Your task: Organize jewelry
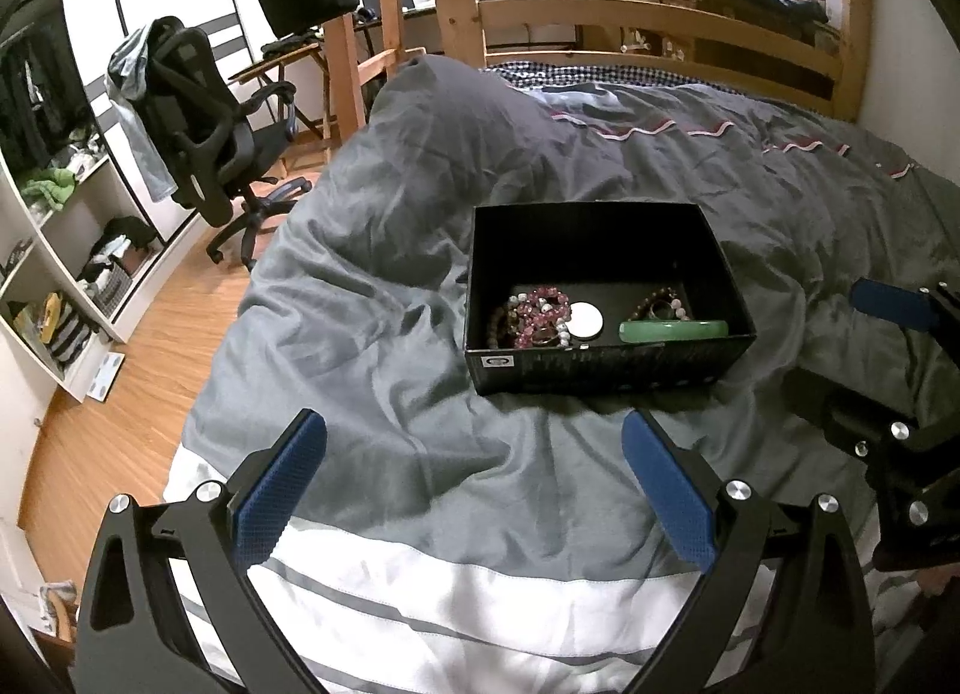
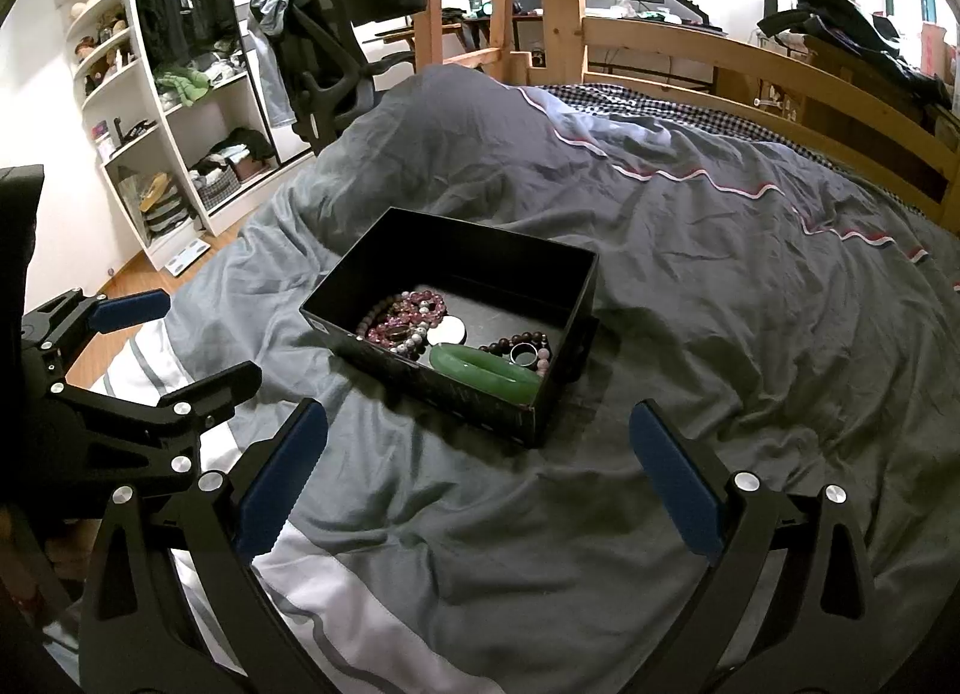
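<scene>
— Black box (image 1: pixel 606 361) on the grey duvet (image 1: pixel 390 286): what's inside?
— Pink beads (image 1: pixel 540 313), a green bangle (image 1: pixel 672 330). My left gripper (image 1: pixel 474 490) and right gripper (image 2: pixel 480 472) hover before it, both spread wide, empty.

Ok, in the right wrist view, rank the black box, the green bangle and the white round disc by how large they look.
Largest to smallest, as they appear:
1. black box
2. green bangle
3. white round disc
All three sit at a similar distance from the camera, so the order is fairly safe.
</scene>
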A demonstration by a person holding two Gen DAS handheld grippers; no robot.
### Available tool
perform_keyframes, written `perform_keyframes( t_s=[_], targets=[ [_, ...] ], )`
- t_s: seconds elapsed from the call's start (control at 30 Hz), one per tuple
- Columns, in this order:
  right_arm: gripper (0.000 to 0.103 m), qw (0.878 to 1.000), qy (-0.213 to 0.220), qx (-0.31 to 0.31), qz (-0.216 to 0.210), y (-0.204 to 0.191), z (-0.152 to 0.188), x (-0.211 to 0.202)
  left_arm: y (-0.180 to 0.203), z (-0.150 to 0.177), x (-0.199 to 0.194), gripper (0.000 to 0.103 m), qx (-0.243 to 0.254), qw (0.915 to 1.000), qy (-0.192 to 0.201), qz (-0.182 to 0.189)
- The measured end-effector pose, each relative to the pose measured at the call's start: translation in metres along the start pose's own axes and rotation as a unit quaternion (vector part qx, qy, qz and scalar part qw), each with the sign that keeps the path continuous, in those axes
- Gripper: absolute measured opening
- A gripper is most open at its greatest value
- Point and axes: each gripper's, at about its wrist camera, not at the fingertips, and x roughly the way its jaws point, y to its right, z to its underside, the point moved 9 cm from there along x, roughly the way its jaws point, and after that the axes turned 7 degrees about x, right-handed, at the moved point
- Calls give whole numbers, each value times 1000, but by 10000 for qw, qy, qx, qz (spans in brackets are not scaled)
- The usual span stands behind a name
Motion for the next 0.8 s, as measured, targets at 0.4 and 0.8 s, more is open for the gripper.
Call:
perform_keyframes(
  t_s=[0.4, 0.8],
  targets=[
    [99, 10000, 28, 62, 5, 2, -2, 2, 8, 8, 8, 97, -35, 9994, -207, 265],
    [99, 10000, 4, 43, 16, 1, 2, 5, 5, 5, 5, 97, 41, 9999, -93, 81]
  ],
)
